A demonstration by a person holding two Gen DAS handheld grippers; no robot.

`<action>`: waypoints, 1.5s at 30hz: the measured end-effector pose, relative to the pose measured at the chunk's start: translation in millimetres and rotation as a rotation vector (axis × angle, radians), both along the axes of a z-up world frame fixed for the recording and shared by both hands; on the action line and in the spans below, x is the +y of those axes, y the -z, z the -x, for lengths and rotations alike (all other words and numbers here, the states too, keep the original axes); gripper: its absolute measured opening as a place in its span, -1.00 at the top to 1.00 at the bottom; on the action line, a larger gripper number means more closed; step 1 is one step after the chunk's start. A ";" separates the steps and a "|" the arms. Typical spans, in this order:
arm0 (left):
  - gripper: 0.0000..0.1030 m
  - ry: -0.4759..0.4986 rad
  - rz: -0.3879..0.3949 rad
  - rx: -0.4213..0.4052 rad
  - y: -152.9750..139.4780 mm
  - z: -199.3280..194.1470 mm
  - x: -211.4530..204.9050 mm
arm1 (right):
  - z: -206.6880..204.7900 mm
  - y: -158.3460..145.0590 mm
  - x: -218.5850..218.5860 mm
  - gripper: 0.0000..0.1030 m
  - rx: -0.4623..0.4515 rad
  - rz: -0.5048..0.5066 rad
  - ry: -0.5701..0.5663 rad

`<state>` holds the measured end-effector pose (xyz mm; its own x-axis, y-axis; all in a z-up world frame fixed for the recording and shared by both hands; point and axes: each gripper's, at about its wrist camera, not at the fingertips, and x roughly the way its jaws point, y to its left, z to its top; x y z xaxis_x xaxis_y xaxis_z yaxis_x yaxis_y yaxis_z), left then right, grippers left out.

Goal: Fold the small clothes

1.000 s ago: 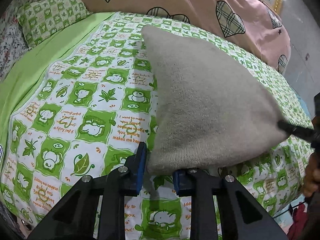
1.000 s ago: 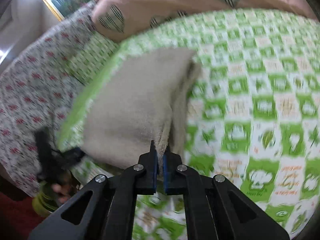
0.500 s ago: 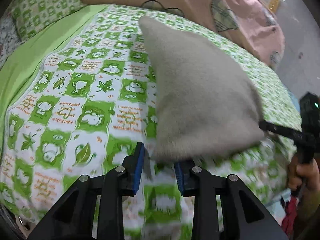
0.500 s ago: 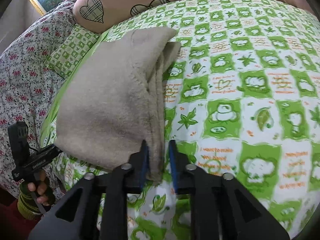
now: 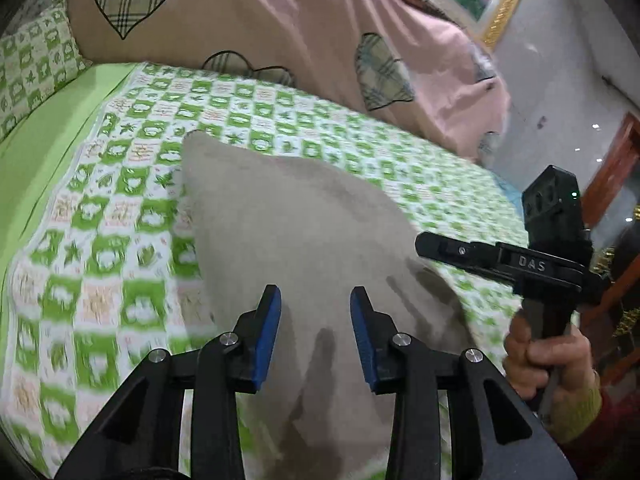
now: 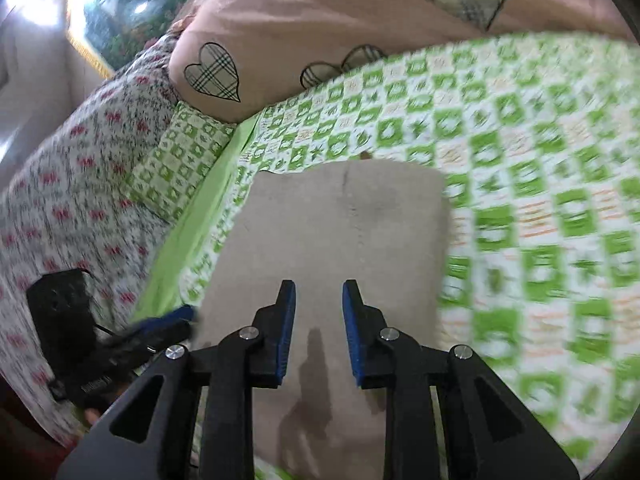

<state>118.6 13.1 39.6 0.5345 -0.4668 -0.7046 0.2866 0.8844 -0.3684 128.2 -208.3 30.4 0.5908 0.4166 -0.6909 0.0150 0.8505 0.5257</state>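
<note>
Claws (image 5: 315, 308) (image 6: 319, 304) are hovering spread and empty above the folded beige knit garment (image 5: 296, 236), which is lying flat near the green-checked bed's (image 5: 120, 208) front edge, apparently released after a fold.

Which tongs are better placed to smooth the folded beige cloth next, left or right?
Probably right: the right tongs hang open squarely over the middle of the beige cloth; the left tongs, also open, hang nearer its edge.
</note>
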 end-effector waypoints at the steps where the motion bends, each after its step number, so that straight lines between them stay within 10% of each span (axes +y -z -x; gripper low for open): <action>1: 0.33 -0.004 -0.016 0.017 4.8 -7.5 -1.1 | -10.2 8.7 0.4 0.50 0.021 0.000 0.013; 6: 0.60 -0.023 -0.052 0.090 36.3 -32.8 8.1 | -43.0 46.7 -2.1 0.65 0.107 0.140 0.037; 15: 0.63 -0.056 -0.058 0.073 33.0 -23.9 3.1 | -51.6 53.2 -13.5 0.89 0.101 0.109 0.041; 24: 0.60 0.007 0.117 0.006 2.5 61.7 8.8 | 28.4 5.6 25.9 0.74 0.026 0.137 -0.101; 31: 0.65 -0.016 0.098 0.129 54.6 79.0 10.5 | 68.2 43.4 24.9 0.66 0.122 0.283 -0.093; 45: 0.36 -0.046 -0.024 0.068 48.6 99.0 -15.4 | 98.6 33.8 12.5 0.63 0.079 0.266 -0.051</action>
<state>19.7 -2.3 -8.9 0.5055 -0.4256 -0.7506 0.2203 0.9047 -0.3646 29.6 -195.8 -3.4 0.5135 0.2420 -0.8232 0.0007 0.9593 0.2825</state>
